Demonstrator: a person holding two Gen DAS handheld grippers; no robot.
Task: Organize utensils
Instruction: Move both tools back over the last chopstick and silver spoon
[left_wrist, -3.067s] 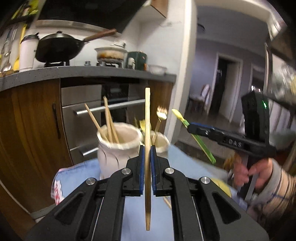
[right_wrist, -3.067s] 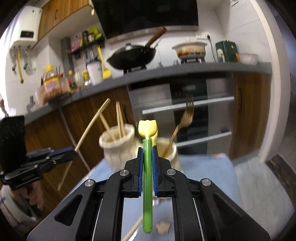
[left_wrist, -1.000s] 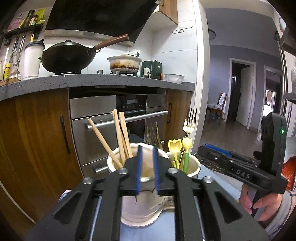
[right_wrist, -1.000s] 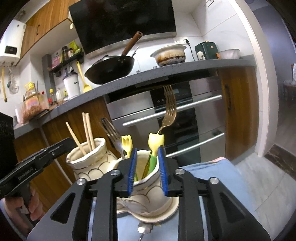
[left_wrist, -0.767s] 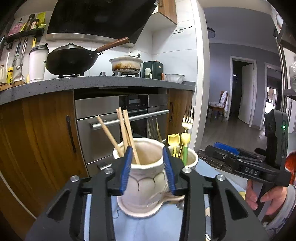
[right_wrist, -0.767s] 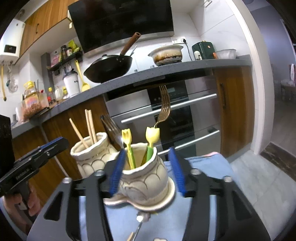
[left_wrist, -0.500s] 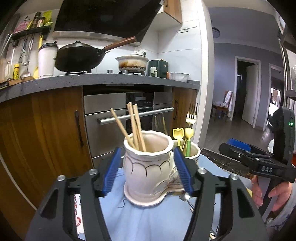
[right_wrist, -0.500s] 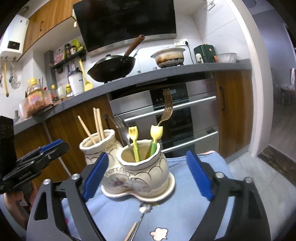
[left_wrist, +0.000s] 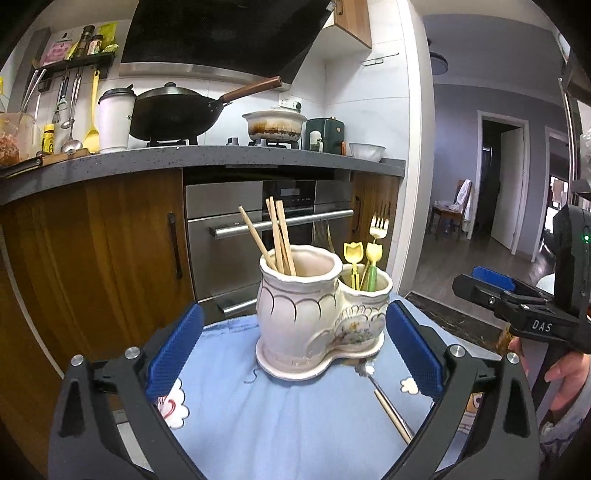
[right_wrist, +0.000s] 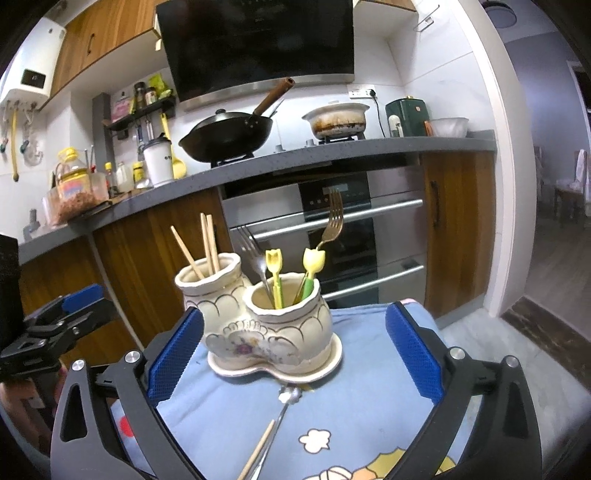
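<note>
Both grippers have released their utensils since the earlier frames; the chopstick and the green fork now stand in the holder.

From the left wrist view, the left gripper (left_wrist: 294, 347) has its jaws opening wide, nothing pressed between the pads. The two-cup ceramic holder (left_wrist: 317, 317) sits at 12 o'clock on the blue cloth (left_wrist: 280, 413). Its taller cup holds the wooden chopsticks (left_wrist: 277, 236); the lower cup, at 1 o'clock, holds the yellow-topped forks (left_wrist: 364, 258). A spoon (left_wrist: 384, 398) lies at 4 o'clock.

From the right wrist view, the right gripper (right_wrist: 294, 347) is also opening wide and empty. The holder stands at 12 o'clock, the spoon at 6 o'clock.
</note>
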